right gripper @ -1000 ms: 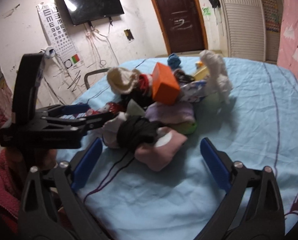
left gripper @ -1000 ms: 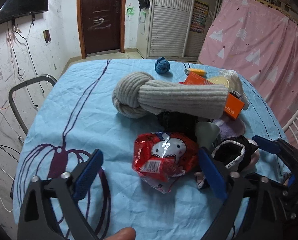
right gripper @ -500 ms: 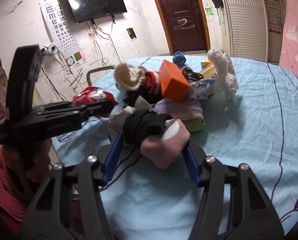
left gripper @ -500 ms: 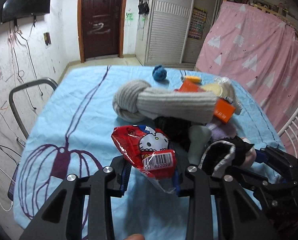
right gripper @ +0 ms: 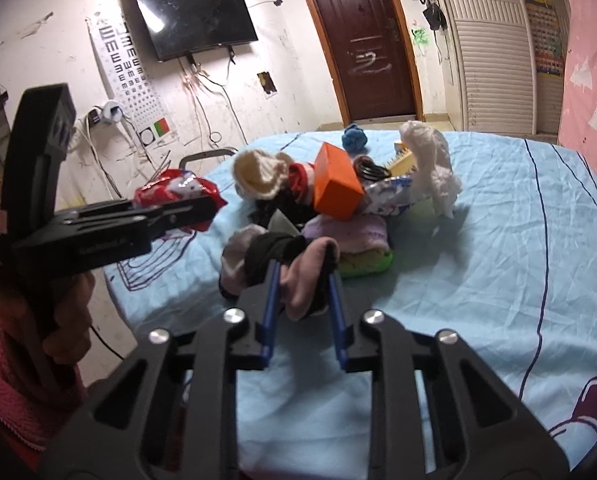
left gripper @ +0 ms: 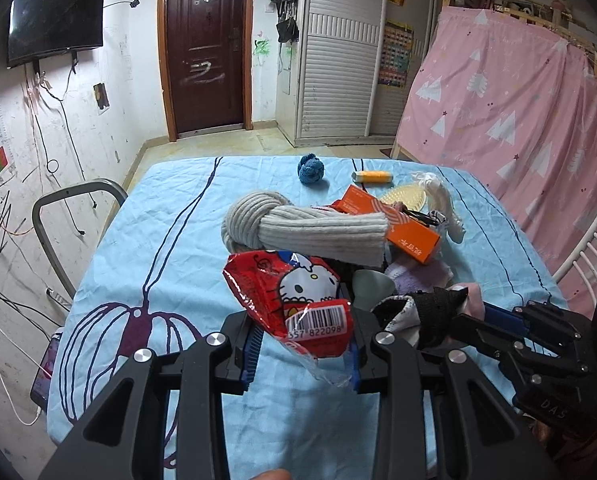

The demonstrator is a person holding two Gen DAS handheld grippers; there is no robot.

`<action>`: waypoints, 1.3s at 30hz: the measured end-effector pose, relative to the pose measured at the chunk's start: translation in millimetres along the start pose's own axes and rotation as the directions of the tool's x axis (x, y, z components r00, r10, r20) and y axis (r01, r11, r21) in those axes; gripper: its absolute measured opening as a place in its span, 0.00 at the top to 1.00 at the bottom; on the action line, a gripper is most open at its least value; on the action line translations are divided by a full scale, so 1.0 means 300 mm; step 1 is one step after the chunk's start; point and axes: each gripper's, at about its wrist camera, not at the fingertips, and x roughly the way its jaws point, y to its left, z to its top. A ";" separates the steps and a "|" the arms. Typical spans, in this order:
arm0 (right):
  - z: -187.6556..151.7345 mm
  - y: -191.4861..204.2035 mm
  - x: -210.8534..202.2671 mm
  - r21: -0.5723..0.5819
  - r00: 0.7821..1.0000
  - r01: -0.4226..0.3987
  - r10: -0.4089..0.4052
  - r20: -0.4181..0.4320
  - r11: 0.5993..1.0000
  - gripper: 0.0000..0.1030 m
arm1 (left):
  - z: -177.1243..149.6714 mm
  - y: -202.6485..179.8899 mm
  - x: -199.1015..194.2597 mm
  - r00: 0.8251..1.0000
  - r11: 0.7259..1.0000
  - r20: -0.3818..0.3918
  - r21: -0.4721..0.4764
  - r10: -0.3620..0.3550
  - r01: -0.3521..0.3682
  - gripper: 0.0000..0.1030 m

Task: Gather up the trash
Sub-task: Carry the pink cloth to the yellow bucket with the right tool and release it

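While left tongs [left gripper: 302, 344] grip wrapper [left gripper: 294, 300], right tongs [right gripper: 302, 296] pinch sock [right gripper: 304, 276]

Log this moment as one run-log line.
left gripper: shut on red snack wrapper | right gripper: just closed on pink-and-black sock bundle

Counter [left gripper: 146, 240] under wrinkled light-blue cloth with purple line drawing. Far side: blue yarn ball [left gripper: 310, 171], yellow tube [left gripper: 372, 177]. Centre: pile with grey knit sock [left gripper: 298, 228], orange box [left gripper: 390, 222].
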 end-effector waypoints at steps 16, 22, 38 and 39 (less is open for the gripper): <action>0.021 -0.116 -0.177 0.089 0.987 0.044 -0.056 0.147 0.995 0.83 | 0.072 -0.140 -0.074 0.998 0.996 0.049 0.080 -0.043 0.039 0.75; 0.007 -0.238 -0.317 0.168 0.961 0.133 -0.169 0.219 0.977 0.83 | 0.114 -0.316 -0.107 0.986 0.976 0.069 0.169 -0.150 0.137 0.75; -0.120 -0.570 -0.698 0.404 0.816 0.391 -0.514 0.264 0.827 0.82 | 0.161 -0.857 -0.077 0.903 0.837 -0.002 0.376 -0.429 0.398 0.75; -0.131 -0.593 -0.714 0.418 0.803 0.409 -0.538 0.258 0.811 0.82 | 0.159 -0.887 -0.075 0.899 0.828 -0.009 0.385 -0.438 0.407 0.76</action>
